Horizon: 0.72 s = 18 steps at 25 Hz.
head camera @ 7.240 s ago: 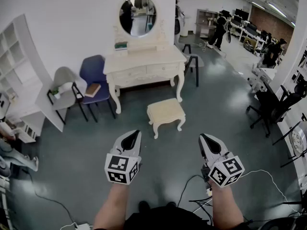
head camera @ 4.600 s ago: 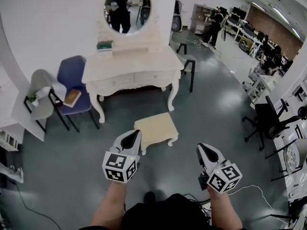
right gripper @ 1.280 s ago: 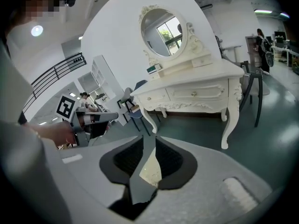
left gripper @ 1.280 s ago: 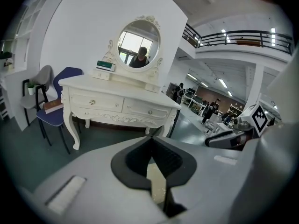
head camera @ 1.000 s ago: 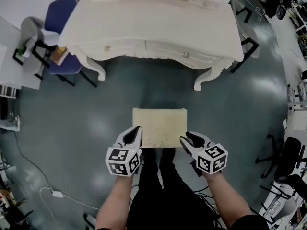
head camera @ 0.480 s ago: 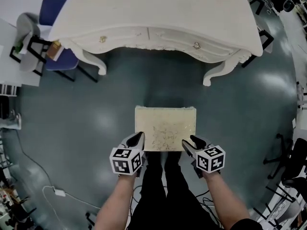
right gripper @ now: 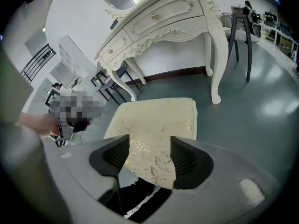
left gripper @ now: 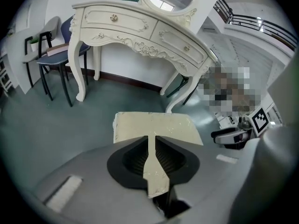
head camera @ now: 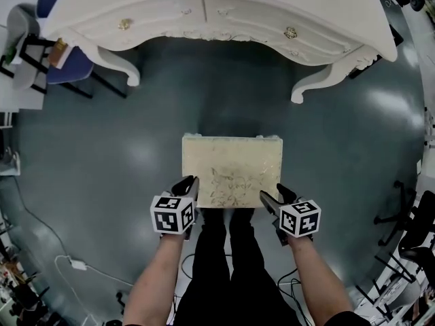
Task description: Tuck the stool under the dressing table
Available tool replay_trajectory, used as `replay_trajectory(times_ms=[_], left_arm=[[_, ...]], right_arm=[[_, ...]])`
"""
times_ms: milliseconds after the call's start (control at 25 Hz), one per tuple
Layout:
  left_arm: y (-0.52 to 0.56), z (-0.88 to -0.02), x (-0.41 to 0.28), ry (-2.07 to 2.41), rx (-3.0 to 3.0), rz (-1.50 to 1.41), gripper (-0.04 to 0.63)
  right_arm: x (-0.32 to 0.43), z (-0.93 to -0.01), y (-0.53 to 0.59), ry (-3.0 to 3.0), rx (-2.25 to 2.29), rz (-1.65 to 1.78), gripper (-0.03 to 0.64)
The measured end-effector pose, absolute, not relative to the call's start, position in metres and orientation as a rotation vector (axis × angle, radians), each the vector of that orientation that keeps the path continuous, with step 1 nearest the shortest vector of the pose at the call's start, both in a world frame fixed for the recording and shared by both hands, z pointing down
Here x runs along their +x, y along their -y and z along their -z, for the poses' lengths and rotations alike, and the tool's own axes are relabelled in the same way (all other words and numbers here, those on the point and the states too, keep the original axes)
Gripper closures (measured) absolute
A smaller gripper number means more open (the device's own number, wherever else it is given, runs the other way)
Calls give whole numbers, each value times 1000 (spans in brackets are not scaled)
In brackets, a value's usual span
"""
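Note:
A cream stool (head camera: 231, 172) with a patterned top stands on the grey floor, a short way in front of the white dressing table (head camera: 224, 12). My left gripper (head camera: 189, 182) hangs at the stool's near left corner. Its jaws are opening and stand only a crack apart, with the stool top (left gripper: 154, 125) showing through the slit beyond my left gripper (left gripper: 152, 138). My right gripper (head camera: 270, 195) is at the near right corner, its jaws opening wide. The stool top (right gripper: 156, 118) lies beyond my right gripper (right gripper: 149, 146), not pressed by the pads. The dressing table (left gripper: 140, 27) stands behind.
A blue chair (head camera: 64, 66) and a grey chair (head camera: 20, 26) stand left of the table. The table's curved legs (head camera: 312, 87) frame the gap under it. A black office chair (head camera: 414, 229) is at the right, cables (head camera: 75, 263) trail on the floor at the lower left.
I have come up to the stool, which now lies just ahead. Both grippers have dropped to its near corners. The right jaws have spread wider.

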<state>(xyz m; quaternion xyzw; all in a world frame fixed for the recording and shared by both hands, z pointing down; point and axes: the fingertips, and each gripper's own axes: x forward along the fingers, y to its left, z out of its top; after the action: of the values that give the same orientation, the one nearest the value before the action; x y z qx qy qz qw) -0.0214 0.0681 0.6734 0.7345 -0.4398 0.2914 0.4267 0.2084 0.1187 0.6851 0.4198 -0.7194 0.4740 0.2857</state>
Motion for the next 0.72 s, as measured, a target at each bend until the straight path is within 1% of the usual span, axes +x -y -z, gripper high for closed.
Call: replay_trajectory(times_ms=[120, 240, 320, 480, 720], left_arm=[[-65, -694, -31, 1117, 1808, -753, 499], [-62, -712, -32, 1117, 1767, -738, 434], [-62, -723, -34, 1117, 1735, -718, 388], [-64, -740, -39, 1104, 1696, -698, 318], [-76, -763, -49, 1044, 1678, -775, 222]], right_arm=[[216, -708, -117, 1889, 1145, -1284, 310], [228, -724, -113, 1866, 1160, -1310, 267], [233, -732, -111, 1857, 1173, -1333, 253], [242, -749, -108, 1822, 1189, -1337, 221], [243, -767, -111, 1800, 1169, -1385, 178]])
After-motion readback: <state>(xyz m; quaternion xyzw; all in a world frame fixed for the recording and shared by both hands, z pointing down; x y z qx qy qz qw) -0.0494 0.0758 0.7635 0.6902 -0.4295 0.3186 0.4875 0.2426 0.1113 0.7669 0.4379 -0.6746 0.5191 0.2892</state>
